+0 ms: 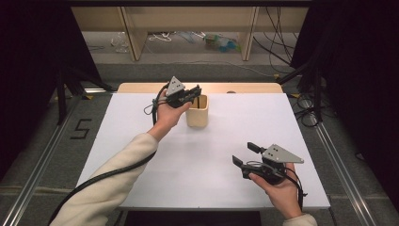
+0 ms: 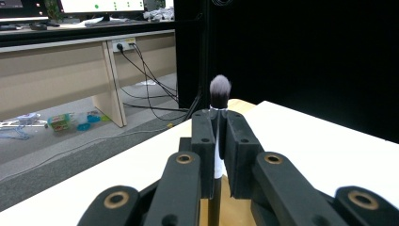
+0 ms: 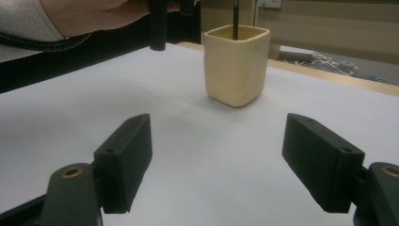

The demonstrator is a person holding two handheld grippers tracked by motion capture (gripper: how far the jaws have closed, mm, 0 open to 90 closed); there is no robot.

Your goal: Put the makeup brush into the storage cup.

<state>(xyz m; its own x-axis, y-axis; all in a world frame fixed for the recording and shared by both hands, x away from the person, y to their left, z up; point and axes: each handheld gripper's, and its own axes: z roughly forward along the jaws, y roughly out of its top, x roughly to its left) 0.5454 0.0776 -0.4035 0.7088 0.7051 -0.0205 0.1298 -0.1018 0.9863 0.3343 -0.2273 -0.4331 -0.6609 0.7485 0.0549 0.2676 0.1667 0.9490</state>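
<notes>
Over the cream cup [image 1: 196,112], the left tool [image 2: 219,123] clamps a makeup brush [image 2: 219,91].
Released crooked, it could tip the cup; the right tool [image 1: 248,154] gapes wide, empty.

A lab or recording room. Black curtains [image 1: 28,70] flank a white-topped table [image 1: 211,155]. Loose cables [image 1: 282,52] trail under pale wooden desks [image 1: 188,19] carrying monitors [image 2: 101,5].

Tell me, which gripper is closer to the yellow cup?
The left one. The left gripper is right over the yellow cup, shut on a brush whose handle goes down into it. The right gripper sits open, far off at the table's near edge.
</notes>
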